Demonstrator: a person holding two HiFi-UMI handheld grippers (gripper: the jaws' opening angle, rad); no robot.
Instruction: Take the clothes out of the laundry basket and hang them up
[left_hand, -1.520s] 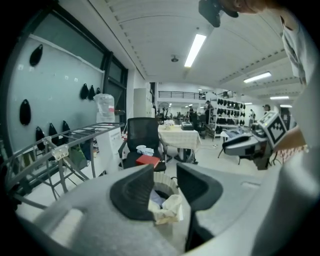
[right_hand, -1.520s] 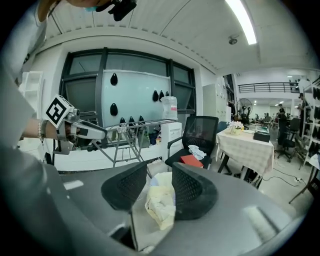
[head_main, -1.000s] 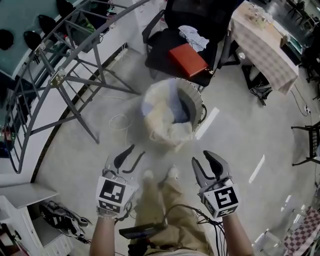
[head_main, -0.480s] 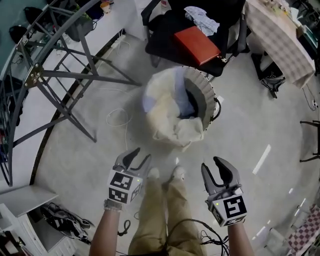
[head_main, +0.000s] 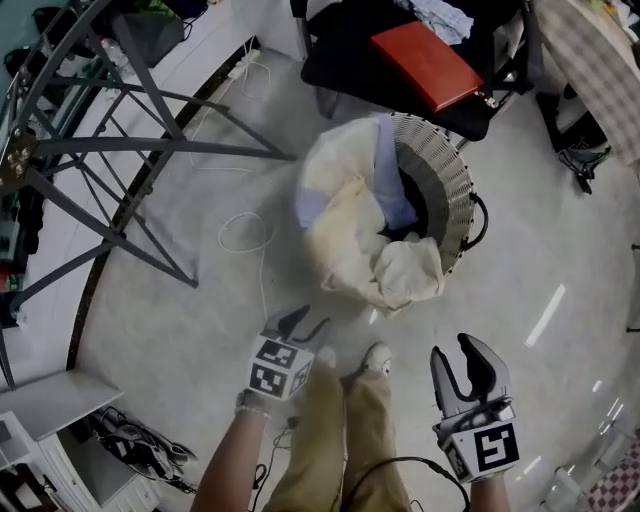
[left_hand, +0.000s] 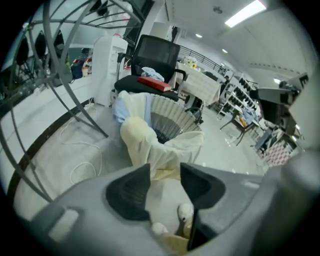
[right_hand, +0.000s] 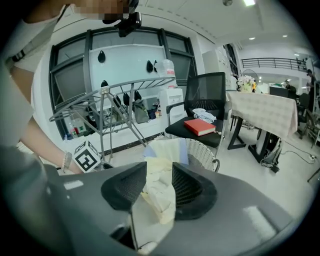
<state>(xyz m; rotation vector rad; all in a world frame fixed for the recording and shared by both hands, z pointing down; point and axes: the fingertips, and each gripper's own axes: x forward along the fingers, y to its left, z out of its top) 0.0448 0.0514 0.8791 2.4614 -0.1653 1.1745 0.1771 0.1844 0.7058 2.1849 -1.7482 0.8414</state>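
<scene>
Laundry basket (head_main: 455, 190) stands full, both grippers empty short of it

Both forearms reach forward and down from the bottom of the head view, one on each side of the person's tan trouser legs and pale shoes (head_main: 375, 358). The left gripper (head_main: 303, 322) tilts steeply toward the floor; the right gripper (head_main: 462, 365) points less steeply and sits nearer the person.

The pale glossy floor (head_main: 170, 300) fills most of the scene. A grey metal drying rack (head_main: 120, 150) spreads across the left, with a white cable (head_main: 245, 235) looped on the floor beside its legs. A black office chair (head_main: 350, 60) stands beyond the basket with a red book (head_main: 430, 62) on its seat.

The white slatted basket sits between chair and grippers. Cream clothes (head_main: 350, 235) are heaped in it and spill over the near rim, with what looks like a pale blue piece (head_main: 385, 160) among them.

The left jaws have just been opening and stand apart with nothing between them, only floor and shoes. The right jaws are also apart and bare. The clothes lie ahead of both pairs, near but untouched.
</scene>
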